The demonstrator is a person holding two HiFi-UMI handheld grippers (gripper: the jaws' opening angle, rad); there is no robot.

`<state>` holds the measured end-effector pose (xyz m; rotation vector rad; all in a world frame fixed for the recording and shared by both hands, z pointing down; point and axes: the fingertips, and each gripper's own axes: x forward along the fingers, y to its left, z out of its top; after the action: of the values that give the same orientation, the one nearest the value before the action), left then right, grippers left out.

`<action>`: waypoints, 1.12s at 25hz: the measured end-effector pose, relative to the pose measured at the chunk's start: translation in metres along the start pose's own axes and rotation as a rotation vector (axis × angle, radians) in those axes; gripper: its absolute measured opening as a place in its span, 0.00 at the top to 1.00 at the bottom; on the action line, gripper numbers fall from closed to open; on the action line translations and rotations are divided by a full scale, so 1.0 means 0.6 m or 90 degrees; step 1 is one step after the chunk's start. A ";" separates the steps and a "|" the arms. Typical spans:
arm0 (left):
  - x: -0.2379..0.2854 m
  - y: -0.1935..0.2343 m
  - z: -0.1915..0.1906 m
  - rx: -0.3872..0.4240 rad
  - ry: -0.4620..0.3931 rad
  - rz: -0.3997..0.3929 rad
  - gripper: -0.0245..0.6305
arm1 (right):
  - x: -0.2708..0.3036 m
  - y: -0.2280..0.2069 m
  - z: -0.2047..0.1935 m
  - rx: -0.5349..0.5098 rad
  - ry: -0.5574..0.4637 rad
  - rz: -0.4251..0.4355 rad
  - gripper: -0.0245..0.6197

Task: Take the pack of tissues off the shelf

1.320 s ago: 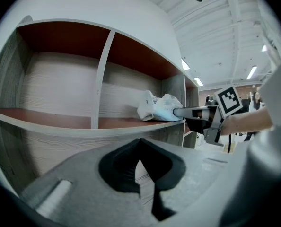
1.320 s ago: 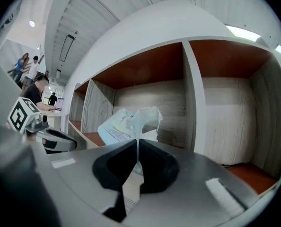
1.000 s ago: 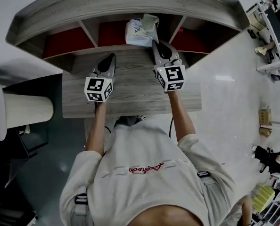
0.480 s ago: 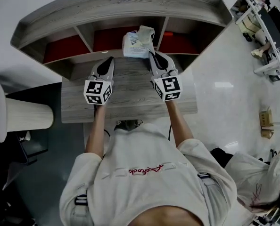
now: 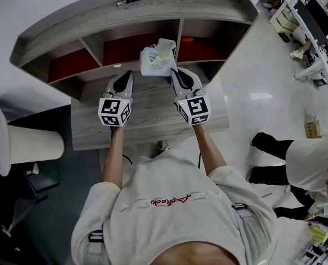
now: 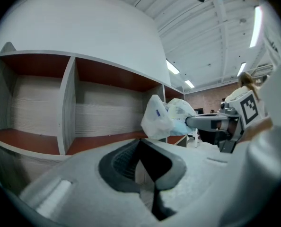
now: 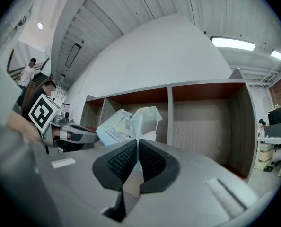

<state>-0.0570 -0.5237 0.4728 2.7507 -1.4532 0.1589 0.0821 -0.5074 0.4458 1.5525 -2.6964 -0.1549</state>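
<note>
At twelve o'clock the seemingly soft, light pack of tissues [image 5: 154, 61] is pinched at its edge by the right gripper [image 5: 173, 70]; the left gripper [image 5: 128, 74] is closed, empty.

Tissue pack [image 5: 154, 62] before shelf [image 5: 153, 7] middle bay, between left tongs [image 5: 128, 74], right tongs [image 5: 173, 70].

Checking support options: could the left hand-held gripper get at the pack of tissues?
Probably yes: the pack of tissues, pinched by the right hand-held gripper, hangs close to the left hand-held gripper, nothing between them; the left jaws are shut.
</note>
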 end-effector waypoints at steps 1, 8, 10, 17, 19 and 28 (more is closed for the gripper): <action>-0.003 -0.003 0.000 0.001 -0.001 -0.002 0.96 | -0.005 0.003 0.000 0.000 -0.002 0.000 0.94; -0.048 -0.007 -0.011 -0.005 -0.004 -0.009 0.96 | -0.030 0.041 0.008 -0.003 -0.014 -0.011 0.94; -0.070 -0.006 -0.012 -0.004 -0.005 -0.008 0.96 | -0.038 0.055 0.011 -0.004 -0.014 -0.015 0.94; -0.149 -0.011 -0.008 -0.017 -0.002 -0.010 0.96 | -0.080 0.108 0.033 -0.002 0.002 -0.031 0.94; -0.169 -0.017 -0.010 -0.020 -0.003 -0.013 0.96 | -0.097 0.124 0.032 -0.002 0.007 -0.036 0.94; -0.252 -0.058 -0.018 -0.023 -0.010 -0.028 0.96 | -0.178 0.195 0.024 0.002 0.024 -0.048 0.94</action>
<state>-0.1135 -0.3788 0.4691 2.7578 -1.3844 0.1090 0.0341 -0.3560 0.4460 1.6420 -2.6127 -0.1232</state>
